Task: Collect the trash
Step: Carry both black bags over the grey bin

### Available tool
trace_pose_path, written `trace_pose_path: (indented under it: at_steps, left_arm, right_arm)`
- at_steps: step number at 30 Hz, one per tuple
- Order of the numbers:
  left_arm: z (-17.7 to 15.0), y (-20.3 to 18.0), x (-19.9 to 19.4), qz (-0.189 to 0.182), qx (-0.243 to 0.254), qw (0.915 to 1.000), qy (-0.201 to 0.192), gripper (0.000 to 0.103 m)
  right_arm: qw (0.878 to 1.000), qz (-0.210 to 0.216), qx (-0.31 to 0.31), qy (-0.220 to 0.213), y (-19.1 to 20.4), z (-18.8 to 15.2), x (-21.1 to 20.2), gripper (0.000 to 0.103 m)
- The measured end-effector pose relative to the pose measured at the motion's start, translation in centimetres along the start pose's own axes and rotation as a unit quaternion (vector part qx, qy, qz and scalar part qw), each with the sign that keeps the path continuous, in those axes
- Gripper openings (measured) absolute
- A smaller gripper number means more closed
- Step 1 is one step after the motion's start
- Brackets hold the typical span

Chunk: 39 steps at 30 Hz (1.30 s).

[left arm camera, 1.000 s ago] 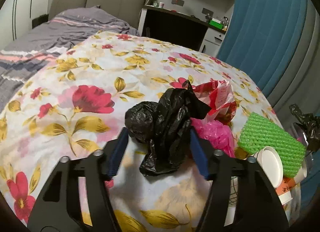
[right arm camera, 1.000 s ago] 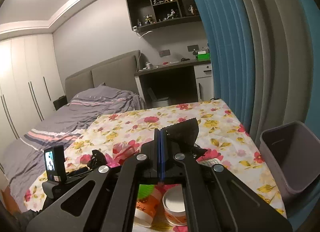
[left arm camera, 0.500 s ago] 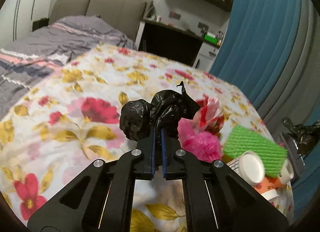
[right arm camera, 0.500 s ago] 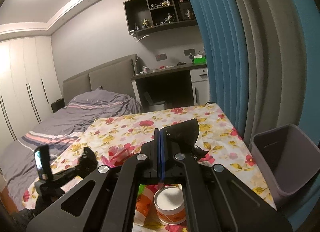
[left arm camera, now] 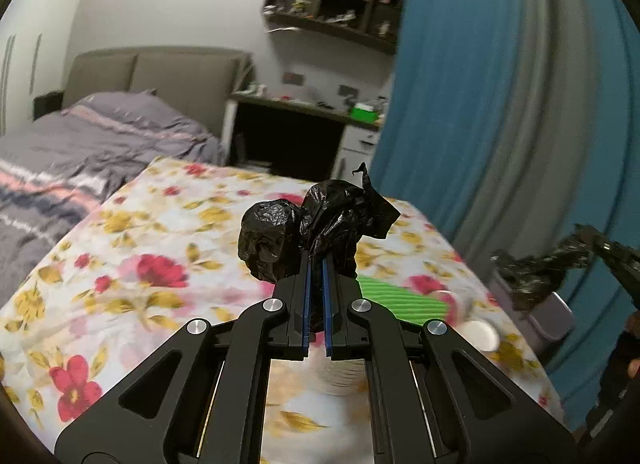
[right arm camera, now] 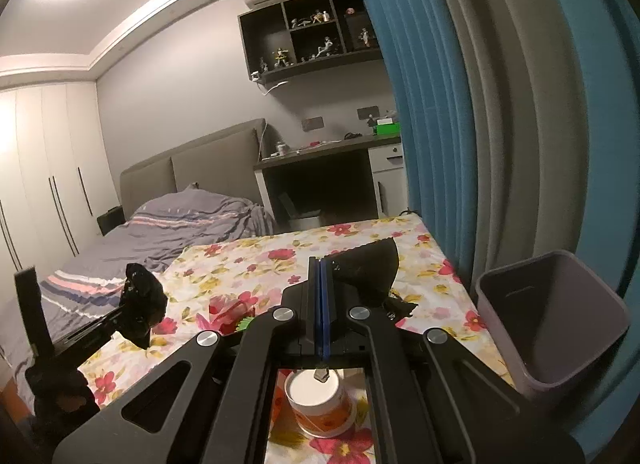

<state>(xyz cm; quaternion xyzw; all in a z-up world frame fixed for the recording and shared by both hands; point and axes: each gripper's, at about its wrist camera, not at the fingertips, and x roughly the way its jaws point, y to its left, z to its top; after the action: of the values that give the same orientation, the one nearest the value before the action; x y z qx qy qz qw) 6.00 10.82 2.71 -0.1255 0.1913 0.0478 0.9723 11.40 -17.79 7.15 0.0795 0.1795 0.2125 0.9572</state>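
Gripping the crumpled black plastic bag, the left hand-held gripper now holds it clear above the floral-clothed desk, where a second ago its jaws stood wide around it; the right hand-held gripper stays clamped on a black plastic scrap beside the grey plastic bin.

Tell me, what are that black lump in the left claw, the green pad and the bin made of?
Black lump: thin plastic film, probably a bag; glossy, crinkled, crumpled into folds.
Green pad: looks like ribbed foam or sponge, matte; blurred, so unsure.
Bin: likely rigid plastic, smooth grey-purple walls with a dull sheen.
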Motion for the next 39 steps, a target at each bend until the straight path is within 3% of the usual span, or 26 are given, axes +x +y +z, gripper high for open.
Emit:
trace_pose_path:
  at_steps: [6, 13, 22, 28, 39]
  left_arm:
    - [0.3, -7.0, -0.7, -0.069, 0.04, 0.9968, -0.001, 0.004]
    - [0.4, -16.0, 1.4, -0.147, 0.078, 0.9859, 0.018, 0.004]
    - [-0.5, -26.2, 5.4, -0.199, 0.119, 0.9716, 0.046, 0.004]
    - [-1.1, -30.1, 8.3, -0.218, 0.127, 0.9655, 0.065, 0.004]
    - [-2.5, -33.7, 12.4, -0.247, 0.124, 0.9553, 0.105, 0.004]
  right_arm:
    - [1.0, -0.023, 0.002, -0.009, -2.2, 0.3, -1.8, 0.001]
    - [0.997, -0.08, -0.007, -0.008, -6.0, 0.6, -2.9, 0.001]
    - [0.987, -0.157, 0.003, 0.013, -13.0, 0.8, -2.3, 0.001]
    - [0.983, -0.183, 0.018, 0.024, -16.4, 0.7, -1.6, 0.001]
    - [0.977, -0.205, 0.039, 0.044, -19.6, 0.1, -0.4, 0.001]
